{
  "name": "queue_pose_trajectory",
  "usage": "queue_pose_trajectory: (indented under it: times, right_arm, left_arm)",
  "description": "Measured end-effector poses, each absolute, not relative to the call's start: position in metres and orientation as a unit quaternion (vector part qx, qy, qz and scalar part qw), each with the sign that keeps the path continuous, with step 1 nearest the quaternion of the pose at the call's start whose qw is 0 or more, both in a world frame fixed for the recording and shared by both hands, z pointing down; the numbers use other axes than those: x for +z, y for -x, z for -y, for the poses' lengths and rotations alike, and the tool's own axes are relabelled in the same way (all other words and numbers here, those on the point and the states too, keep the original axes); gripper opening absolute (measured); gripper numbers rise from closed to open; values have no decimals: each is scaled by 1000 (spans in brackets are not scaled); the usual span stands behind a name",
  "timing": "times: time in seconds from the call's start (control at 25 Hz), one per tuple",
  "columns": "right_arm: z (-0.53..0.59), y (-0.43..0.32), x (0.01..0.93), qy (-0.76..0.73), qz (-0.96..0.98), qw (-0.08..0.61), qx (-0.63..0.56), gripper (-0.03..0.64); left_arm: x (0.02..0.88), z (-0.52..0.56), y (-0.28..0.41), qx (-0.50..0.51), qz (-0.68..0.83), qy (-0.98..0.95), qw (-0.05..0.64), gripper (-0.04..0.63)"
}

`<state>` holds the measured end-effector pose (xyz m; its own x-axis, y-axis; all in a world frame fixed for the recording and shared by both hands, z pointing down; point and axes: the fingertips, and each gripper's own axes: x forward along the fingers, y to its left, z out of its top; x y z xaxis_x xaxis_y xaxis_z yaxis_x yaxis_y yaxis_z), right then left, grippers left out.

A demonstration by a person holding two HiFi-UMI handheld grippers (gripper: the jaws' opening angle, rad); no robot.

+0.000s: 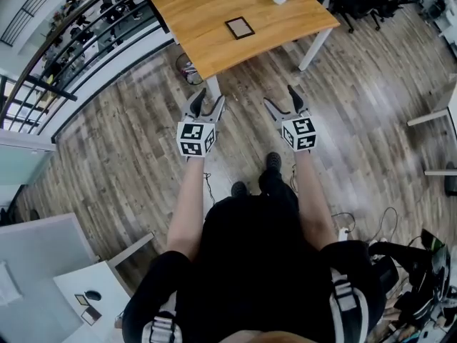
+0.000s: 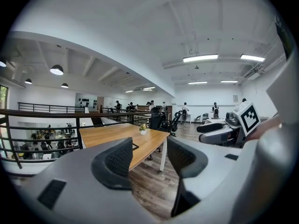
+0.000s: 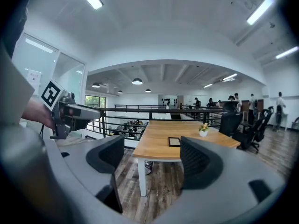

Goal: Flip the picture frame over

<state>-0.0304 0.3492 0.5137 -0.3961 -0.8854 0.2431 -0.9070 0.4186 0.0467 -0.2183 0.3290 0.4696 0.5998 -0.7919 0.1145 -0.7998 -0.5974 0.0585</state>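
Both the left gripper (image 1: 211,96) and right gripper (image 1: 280,96) are hanging released and empty mid-frame, while the picture frame (image 1: 239,26) is lying on the desk (image 1: 203,16) up top.

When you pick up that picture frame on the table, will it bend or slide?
Probably stiff: the picture frame has a straight dark border, so it should lift as one piece. It lies flat on the smooth table, so a push would likely slide it, not tip it. It looks thin, so probably light.
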Motion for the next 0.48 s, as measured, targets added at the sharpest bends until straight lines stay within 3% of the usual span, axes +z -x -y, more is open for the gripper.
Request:
queue_pose_trajectory:
  times: [0.48]
  right_arm:
    - [-286,-12,531,-513,847,119,68,351]
  left_arm:
    - [486,-281,183,48,482,-872,76,233]
